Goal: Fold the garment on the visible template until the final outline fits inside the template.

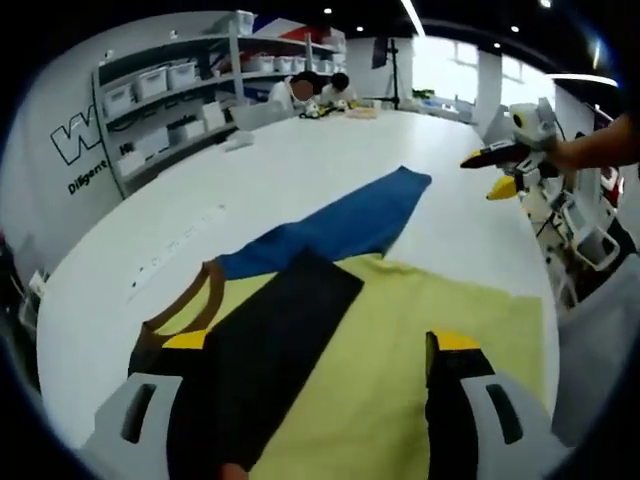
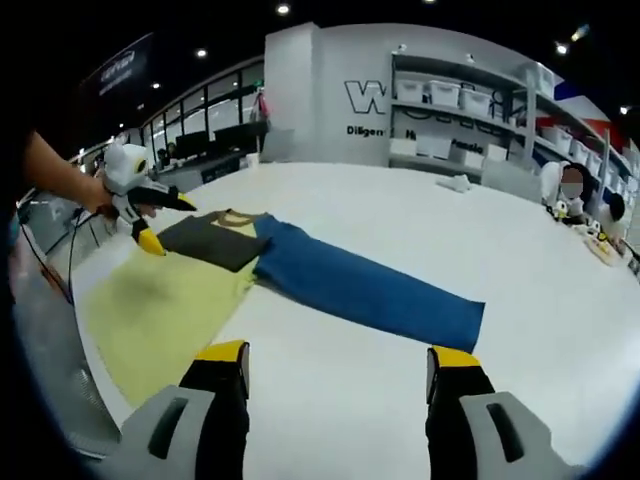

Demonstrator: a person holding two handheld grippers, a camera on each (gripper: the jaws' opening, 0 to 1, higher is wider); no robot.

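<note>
— Garment (image 1: 400,330) first: where does it lie?

— Flat on the white counter (image 1: 300,160), spread out. In the left gripper view its pale yellow body runs under that view's own claw, and a blue sleeve (image 1: 350,220) stretches away from it across the counter. A brown collar (image 1: 190,310) shows at the near left edge.

— And the dark piece on top?

— A black rectangular template (image 1: 270,360) rests on the yellow cloth, slanting from beside the collar toward the blue sleeve. In the right gripper view it appears as a dark panel just beside the collar, where yellow meets blue.

— How does the left claw (image 1: 320,350) stand?

— Its two jaws rise wide apart, yellow-tipped, with the template and yellow cloth seen between them. They grip nothing. Whether the tips touch the cloth cannot be told.

— The right claw (image 2: 340,355)?

— Also spread wide and holding nothing, above bare white counter just short of the blue sleeve. In the left gripper view it shows at the far right, held in a hand (image 1: 590,150), well apart from the garment.

— Does the other claw show in the right gripper view?

— Yes, at the left, held by a hand (image 2: 95,195), its yellow tip pointing down near the yellow cloth beside the template.

— Anything beyond the counter?

— Shelves (image 1: 170,90) with white bins stand along a wall with dark lettering. Two people (image 1: 315,90) sit at the far end of the counter.
</note>
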